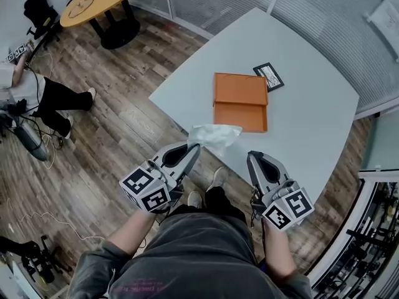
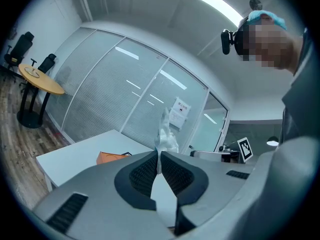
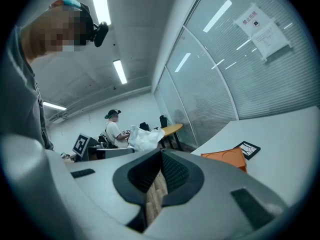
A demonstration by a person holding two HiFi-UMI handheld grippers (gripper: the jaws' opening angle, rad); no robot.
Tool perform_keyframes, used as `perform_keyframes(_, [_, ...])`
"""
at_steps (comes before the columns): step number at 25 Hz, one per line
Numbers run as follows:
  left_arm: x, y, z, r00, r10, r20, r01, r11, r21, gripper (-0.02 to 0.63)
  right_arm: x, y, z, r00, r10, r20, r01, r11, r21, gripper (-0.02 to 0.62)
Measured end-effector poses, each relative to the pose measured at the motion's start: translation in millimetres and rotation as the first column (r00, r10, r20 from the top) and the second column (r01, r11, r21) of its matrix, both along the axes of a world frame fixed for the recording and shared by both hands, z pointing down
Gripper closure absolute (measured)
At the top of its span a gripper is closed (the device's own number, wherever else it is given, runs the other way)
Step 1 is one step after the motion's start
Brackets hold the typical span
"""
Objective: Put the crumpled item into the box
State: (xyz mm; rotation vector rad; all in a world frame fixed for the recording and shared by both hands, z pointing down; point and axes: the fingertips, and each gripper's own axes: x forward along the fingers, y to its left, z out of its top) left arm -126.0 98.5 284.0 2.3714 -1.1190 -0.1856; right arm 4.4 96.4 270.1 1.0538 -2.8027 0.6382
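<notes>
Now the left claw (image 1: pixel 194 147) pinches the white crumpled paper (image 1: pixel 215 136) tight. The paper is up in the air over the table's (image 1: pixel 299 61) near edge, just beside the orange box (image 1: pixel 240 101). The right claw (image 1: pixel 251 157) is closed on nothing, near that same edge.

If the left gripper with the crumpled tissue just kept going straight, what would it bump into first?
Probably the orange box on the white table. The left gripper, pinching the crumpled tissue, points toward it. It might pass above the box, though; height is hard to judge.
</notes>
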Motion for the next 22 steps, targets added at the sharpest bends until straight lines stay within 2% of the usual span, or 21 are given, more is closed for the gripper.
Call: perform_keyframes(22, [65.4,-104.9,38.9,0.998,-0.020,0.063,0.027,0.994,-0.107,0.571,62.0,-111.1,30.7,0.998,-0.046,0.036,0.048,0.996,-0.071,0.591])
